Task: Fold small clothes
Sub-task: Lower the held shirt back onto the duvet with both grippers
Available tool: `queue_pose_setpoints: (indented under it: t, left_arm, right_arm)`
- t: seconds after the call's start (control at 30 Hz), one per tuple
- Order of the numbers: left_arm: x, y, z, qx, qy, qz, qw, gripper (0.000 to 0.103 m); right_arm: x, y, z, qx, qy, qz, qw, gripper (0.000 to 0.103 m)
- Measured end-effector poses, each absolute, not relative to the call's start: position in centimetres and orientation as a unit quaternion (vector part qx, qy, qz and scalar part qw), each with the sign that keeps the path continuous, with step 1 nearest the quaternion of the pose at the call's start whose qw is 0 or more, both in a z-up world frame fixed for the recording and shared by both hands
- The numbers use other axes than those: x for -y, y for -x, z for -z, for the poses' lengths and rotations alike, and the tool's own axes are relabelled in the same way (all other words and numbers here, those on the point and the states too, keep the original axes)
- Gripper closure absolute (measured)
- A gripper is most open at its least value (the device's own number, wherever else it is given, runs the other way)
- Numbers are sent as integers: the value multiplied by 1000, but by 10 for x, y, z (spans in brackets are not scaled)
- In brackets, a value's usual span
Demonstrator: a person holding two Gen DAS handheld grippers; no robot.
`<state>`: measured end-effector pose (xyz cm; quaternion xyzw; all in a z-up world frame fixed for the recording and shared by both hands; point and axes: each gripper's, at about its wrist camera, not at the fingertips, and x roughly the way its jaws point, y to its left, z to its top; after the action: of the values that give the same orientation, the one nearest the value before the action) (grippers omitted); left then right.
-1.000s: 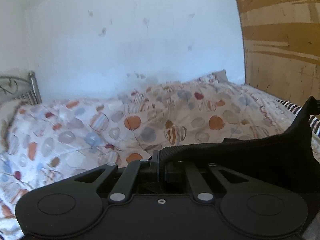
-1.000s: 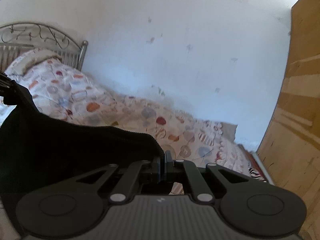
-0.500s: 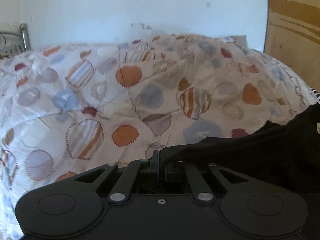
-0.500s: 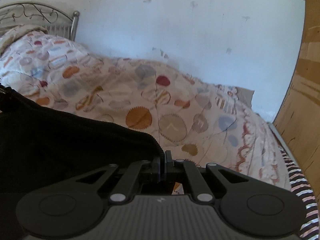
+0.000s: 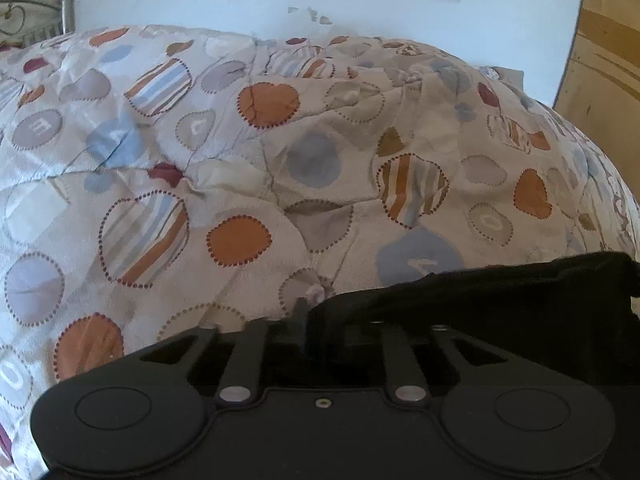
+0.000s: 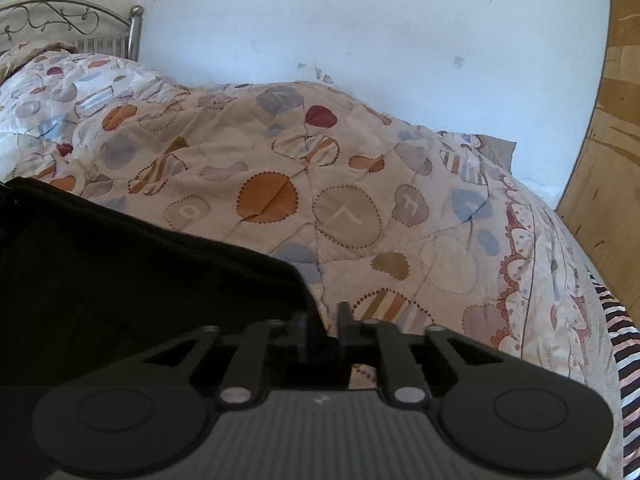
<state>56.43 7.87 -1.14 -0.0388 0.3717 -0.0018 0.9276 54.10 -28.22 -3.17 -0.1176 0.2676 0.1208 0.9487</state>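
We counted one black garment (image 5: 500,304), one bed under a spotted quilt (image 5: 280,168), and our two grippers. The left gripper (image 5: 316,320) had its jaws opening, with the garment's ribbed corner lying between them and spreading rightward from them; whether the pads still pressed on it we could not tell. The right gripper (image 6: 322,324) had its jaws opening too, quilt showing through the gap, and the garment (image 6: 140,272) reached the left jaw and spread left from there. A second earlier both jaws were clamped on the cloth and raised toward the white wall (image 6: 360,20); now they sat low over the quilt, fabric slack
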Motion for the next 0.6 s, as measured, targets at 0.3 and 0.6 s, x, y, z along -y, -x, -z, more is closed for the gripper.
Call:
queue_pose_setpoints:
  t: [0.3, 0.6]
  left_arm:
    - [-112, -550, 0, -333, 79, -42, 939, 1]
    - [-120, -527, -1, -293, 73, -12, 953, 1]
  right_arm:
    - [312, -547, 32, -285, 105, -83, 949, 7]
    - [349, -518, 25, -282, 2, -159, 946, 0]
